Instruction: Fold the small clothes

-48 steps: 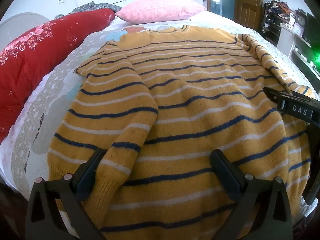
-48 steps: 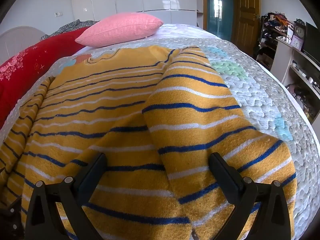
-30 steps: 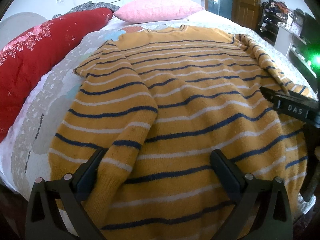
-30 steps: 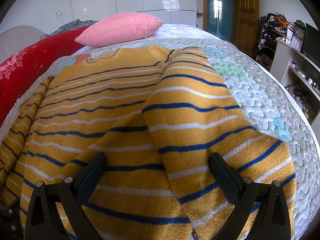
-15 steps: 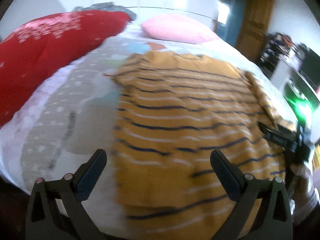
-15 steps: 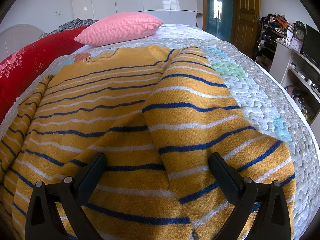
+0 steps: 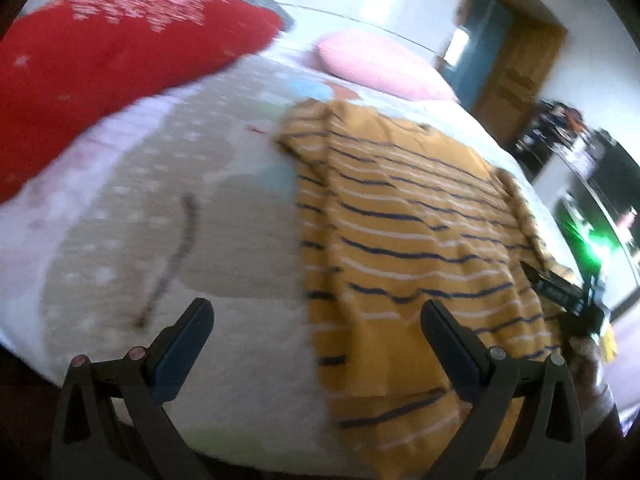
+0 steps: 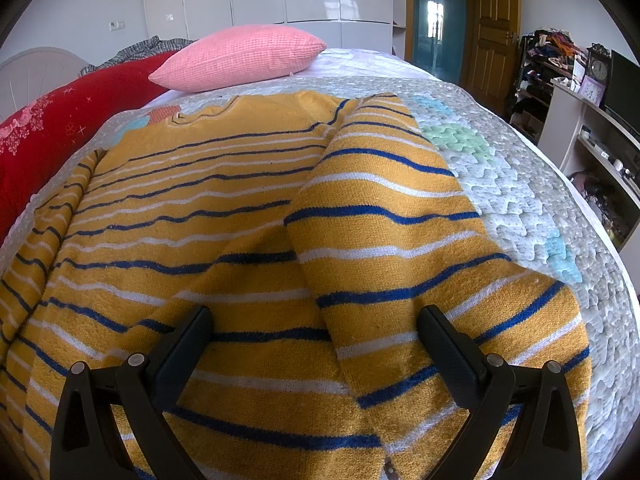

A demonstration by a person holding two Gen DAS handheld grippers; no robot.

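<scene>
a bedroom bed with a pale quilted bedspread is shown, a pink pillow at its head. a yellow striped sweater is spread flat on it. both the left gripper and right gripper are held wide open, empty, near the hem.

Count: one yellow striped sweater, centre frame, on one bed. One pink pillow, upper centre. One red quilt, upper left. Two clocks, upper right. Two grippers: left gripper and right gripper, lower centre of their own views.
</scene>
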